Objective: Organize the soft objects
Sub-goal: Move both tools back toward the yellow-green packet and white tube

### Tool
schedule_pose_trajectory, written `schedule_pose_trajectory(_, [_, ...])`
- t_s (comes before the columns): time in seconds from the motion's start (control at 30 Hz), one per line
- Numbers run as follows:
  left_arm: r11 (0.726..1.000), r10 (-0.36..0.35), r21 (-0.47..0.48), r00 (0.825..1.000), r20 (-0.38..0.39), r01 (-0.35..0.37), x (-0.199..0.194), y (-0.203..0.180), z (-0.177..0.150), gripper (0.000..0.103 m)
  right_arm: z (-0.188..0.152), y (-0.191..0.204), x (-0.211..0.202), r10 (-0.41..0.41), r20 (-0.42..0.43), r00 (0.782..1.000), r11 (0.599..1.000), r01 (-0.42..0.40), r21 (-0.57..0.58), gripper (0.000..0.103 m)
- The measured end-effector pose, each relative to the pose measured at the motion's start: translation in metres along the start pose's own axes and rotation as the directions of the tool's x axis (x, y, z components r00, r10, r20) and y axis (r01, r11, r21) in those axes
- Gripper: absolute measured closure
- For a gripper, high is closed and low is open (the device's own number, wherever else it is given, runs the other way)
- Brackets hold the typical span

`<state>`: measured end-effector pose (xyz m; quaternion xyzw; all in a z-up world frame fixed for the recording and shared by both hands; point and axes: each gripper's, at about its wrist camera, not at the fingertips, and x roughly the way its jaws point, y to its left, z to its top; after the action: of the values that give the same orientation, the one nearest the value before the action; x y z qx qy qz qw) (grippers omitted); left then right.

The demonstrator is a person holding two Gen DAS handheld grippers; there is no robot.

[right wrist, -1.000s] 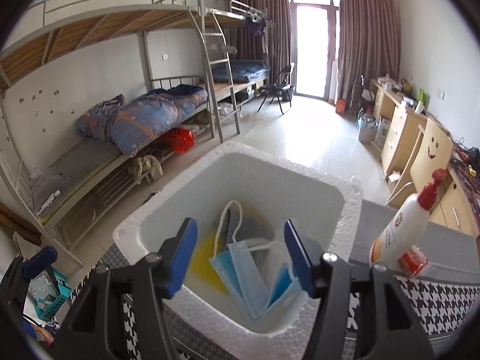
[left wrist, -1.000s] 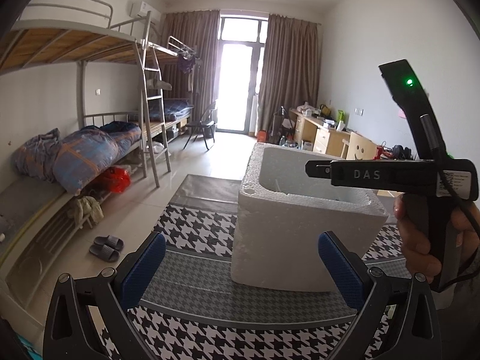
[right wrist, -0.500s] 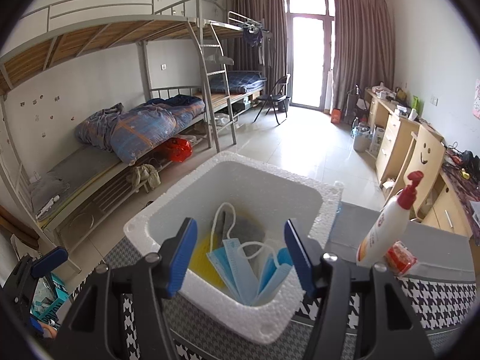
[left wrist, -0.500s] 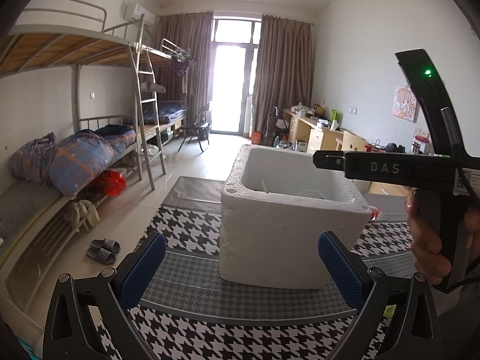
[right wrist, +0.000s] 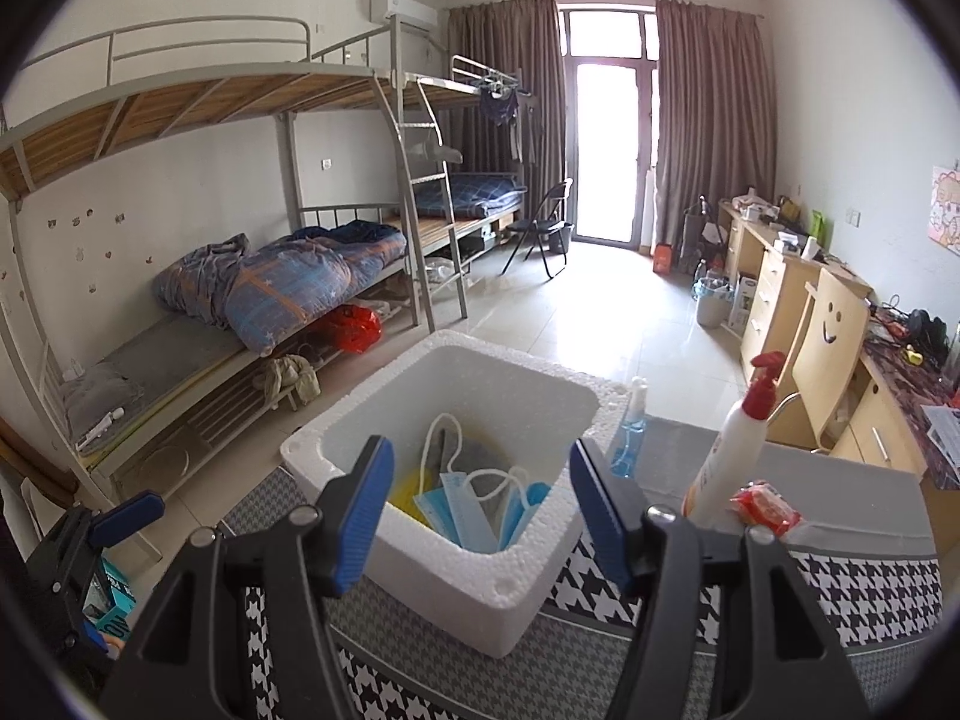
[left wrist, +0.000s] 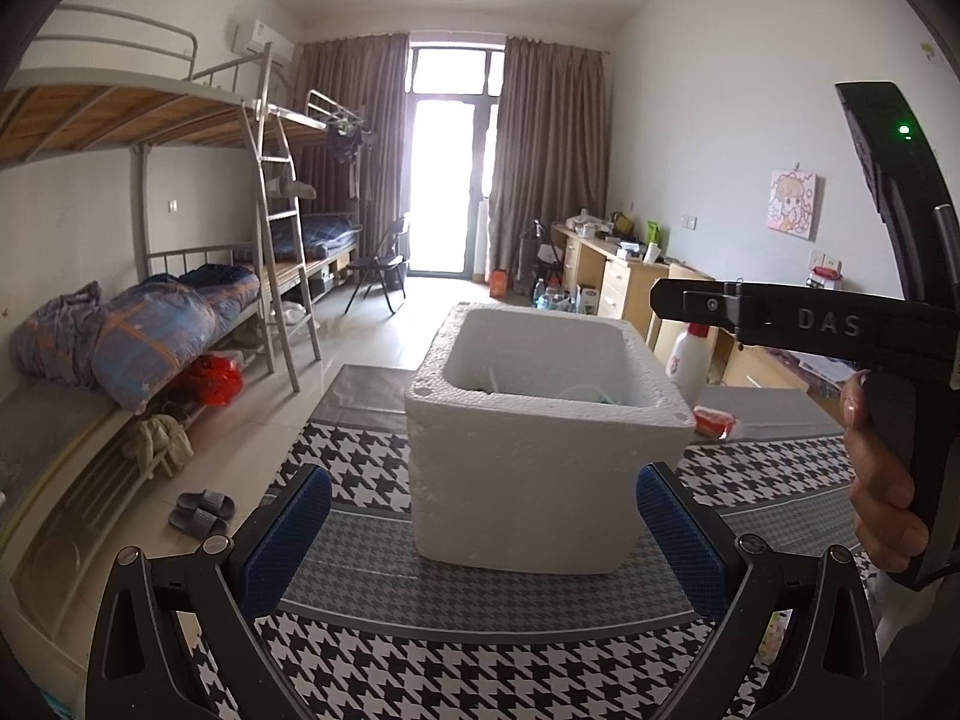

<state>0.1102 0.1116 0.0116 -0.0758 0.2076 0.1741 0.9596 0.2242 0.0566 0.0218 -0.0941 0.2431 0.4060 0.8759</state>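
Blue face masks (right wrist: 480, 513): several, lying loose in the white foam box (right wrist: 420, 570), over something yellow and a grey item that are mostly covered and hard to identify. From the left wrist view the box wall (left wrist: 528, 480) hides the contents; only thin loops show above the rim.

Foam box: upright on a houndstooth cloth (left wrist: 420, 660) with grey bands.

Right gripper (right wrist: 480, 510): above the box's near corner, jaws opening, nothing between the pads.

Left gripper (left wrist: 480, 528): jaws spread wide and empty, box just beyond them.

Beside the box: white pump bottle with red top (right wrist: 735, 450), blue spray bottle (right wrist: 630, 438) partly behind the rim, red packet (right wrist: 765, 507), label unreadable.

Room: bunk beds (right wrist: 270, 180) with rolled bedding on the left, desks (right wrist: 798, 282) on the right, curtained glass door (right wrist: 606, 144), tiled floor.
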Motion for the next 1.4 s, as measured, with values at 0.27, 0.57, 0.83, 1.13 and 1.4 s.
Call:
schedule_pose_trajectory(0.27, [1.0,-0.021,0.015,1.0,-0.007,0.021,-0.003,-0.009,-0.002,0.001,-0.006,-0.007,-0.022,0.0,0.057,0.998,1.0,-0.001,0.014,0.019])
schedule_pose_trajectory(0.57, [0.997,-0.07,0.041,0.997,0.015,0.07,-0.01,-0.023,-0.001,0.001,-0.016,-0.014,-0.034,-0.016,0.072,0.997,1.0,0.014,0.028,0.019])
schedule_pose_trajectory(0.83, [0.995,-0.083,0.062,0.995,0.048,0.08,-0.016,-0.034,-0.002,0.001,-0.028,-0.024,-0.052,-0.028,0.095,0.995,0.999,0.023,0.05,0.019])
schedule_pose_trajectory(1.13, [0.991,-0.112,0.086,0.992,0.062,0.107,-0.02,-0.045,-0.001,0.001,-0.042,-0.033,-0.07,-0.076,0.125,0.989,0.995,0.067,0.071,0.019])
schedule_pose_trajectory(1.4, [0.984,-0.143,0.113,0.988,0.058,0.136,-0.024,-0.06,-0.004,0.001,-0.05,-0.04,-0.082,-0.104,0.141,0.984,0.992,0.092,0.09,0.018])
